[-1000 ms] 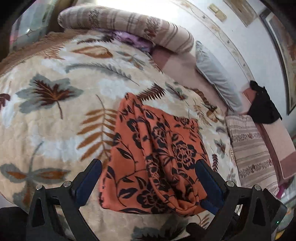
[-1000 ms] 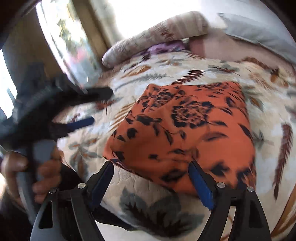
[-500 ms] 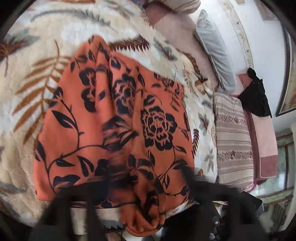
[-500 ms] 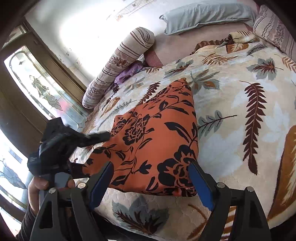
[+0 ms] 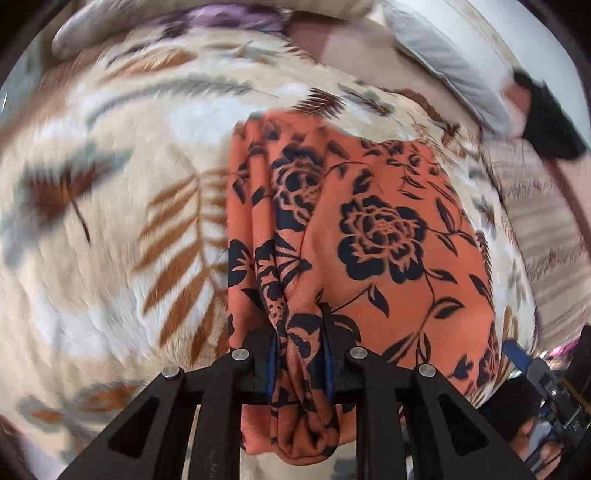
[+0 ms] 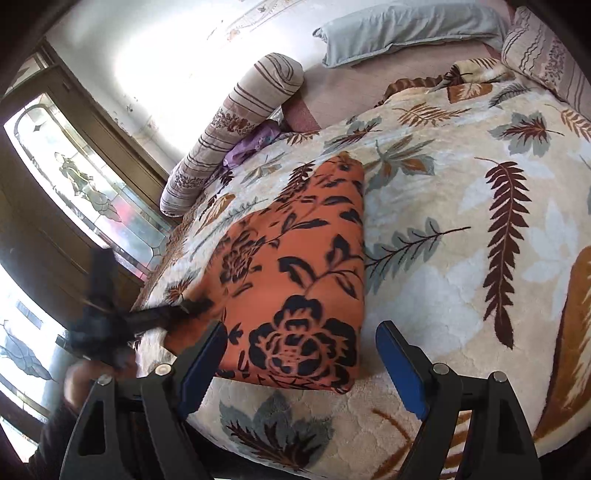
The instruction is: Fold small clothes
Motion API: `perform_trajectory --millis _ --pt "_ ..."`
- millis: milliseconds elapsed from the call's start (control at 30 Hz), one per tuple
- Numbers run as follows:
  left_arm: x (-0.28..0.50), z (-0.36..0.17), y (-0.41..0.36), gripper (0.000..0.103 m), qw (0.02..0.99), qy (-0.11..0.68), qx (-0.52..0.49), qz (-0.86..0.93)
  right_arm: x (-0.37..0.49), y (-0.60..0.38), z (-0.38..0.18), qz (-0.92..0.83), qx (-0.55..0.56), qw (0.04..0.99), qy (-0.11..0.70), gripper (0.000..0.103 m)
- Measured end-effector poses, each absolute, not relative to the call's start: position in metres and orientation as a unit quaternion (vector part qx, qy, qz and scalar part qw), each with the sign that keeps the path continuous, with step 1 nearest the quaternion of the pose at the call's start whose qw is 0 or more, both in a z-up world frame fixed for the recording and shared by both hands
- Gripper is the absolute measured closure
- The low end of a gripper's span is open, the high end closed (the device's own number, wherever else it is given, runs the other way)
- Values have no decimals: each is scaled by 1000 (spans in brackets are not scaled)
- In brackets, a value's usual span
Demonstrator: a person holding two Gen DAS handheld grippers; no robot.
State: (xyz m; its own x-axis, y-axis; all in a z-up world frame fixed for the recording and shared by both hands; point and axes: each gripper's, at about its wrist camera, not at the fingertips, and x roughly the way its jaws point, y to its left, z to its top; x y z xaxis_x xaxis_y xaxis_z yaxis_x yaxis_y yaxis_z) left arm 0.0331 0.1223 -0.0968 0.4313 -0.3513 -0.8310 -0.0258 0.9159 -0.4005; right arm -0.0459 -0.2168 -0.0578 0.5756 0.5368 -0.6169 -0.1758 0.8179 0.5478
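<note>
Left gripper (image 5: 300,354) clamped on bunched near hem of orange floral garment (image 5: 369,236) at bed edge, leaf-print blanket (image 6: 461,258) beneath. Right gripper (image 6: 301,369) spread wide, empty. Striped bolster (image 6: 229,129), grey pillow (image 6: 406,29) at far side.

Leaf-print bed (image 6: 480,258), bright window (image 6: 92,192)

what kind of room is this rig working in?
Most likely a bedroom: a bed under a leaf-print blanket, a grey pillow and striped bolster at its head, an orange floral garment on top.
</note>
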Motion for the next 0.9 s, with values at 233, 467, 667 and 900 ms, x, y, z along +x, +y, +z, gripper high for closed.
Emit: perform_trajectory --millis 233,467,667,900 --pt "22 -50 115 83 861 480 -141 -92 -47 -210 -59 209 211 861 414 18" --pt "11 -93 138 81 839 495 -221 -56 -36 -210 -40 221 211 860 408 18" --pt "19 -96 141 78 832 500 -229 -73 19 -165 6 292 194 837 419 18" --pt "13 -101 144 78 835 494 -230 -83 108 -127 -37 359 333 721 489 18"
